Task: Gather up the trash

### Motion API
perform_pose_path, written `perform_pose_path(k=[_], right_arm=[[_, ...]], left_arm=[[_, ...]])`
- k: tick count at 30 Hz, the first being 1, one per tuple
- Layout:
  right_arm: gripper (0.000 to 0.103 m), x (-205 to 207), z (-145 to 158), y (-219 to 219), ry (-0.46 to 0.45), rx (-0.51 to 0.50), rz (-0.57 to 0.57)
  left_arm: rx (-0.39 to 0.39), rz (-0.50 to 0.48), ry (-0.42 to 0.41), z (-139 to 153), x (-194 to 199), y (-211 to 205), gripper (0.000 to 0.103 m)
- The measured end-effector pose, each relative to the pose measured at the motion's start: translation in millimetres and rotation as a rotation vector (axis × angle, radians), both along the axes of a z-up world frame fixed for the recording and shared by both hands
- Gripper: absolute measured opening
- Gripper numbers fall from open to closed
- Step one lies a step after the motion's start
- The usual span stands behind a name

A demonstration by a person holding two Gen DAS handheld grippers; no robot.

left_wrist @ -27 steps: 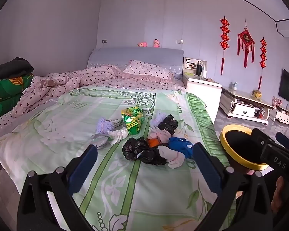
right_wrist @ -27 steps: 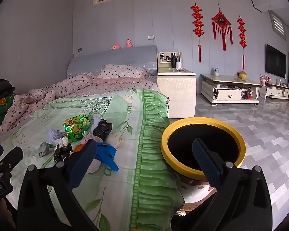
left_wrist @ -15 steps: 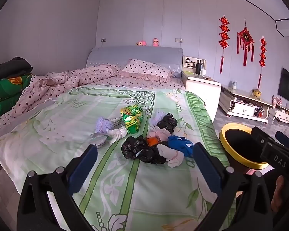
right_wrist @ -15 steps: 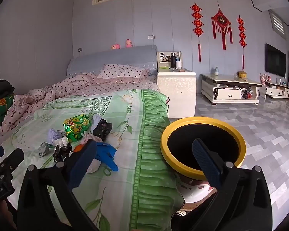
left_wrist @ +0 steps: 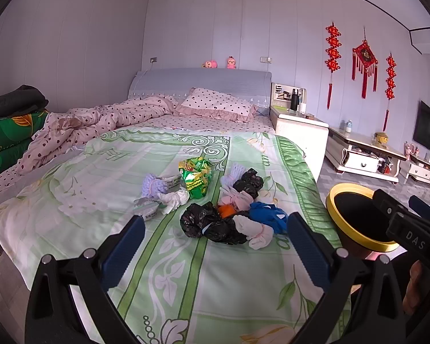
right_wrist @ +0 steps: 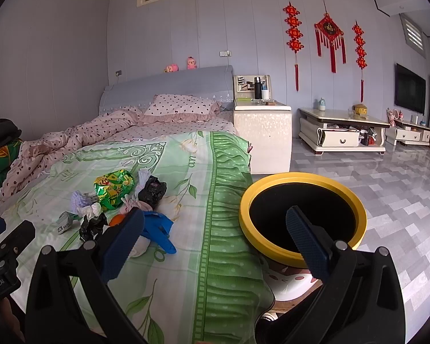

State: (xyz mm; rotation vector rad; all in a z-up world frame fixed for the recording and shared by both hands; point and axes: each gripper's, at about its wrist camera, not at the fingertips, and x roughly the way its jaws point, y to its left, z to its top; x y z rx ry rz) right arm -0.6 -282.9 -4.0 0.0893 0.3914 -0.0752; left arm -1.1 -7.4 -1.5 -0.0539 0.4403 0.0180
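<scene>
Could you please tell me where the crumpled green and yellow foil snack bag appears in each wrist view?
Left wrist: the crumpled green and yellow foil snack bag lies centre frame, on the bed.
Right wrist: it lies left of centre.
Shared landmark: the yellow-rimmed black bin beside the bed.

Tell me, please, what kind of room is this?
Most likely a bedroom in a home. A large bed with a polka-dot pillow fills most of the view, a bedside cabinet stands next to it, and a television hangs on the wall.
</scene>
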Motion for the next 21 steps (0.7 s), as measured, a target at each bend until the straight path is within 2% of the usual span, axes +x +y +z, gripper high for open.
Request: perform_pose_path(k=[21], right_arm=[[0.095,0.8,-6.4,-0.2,0.005,0.000,0.003]], left_arm=[[-0.001,-0.003,0.005,-0.6,0.4,1.0,0.096]])
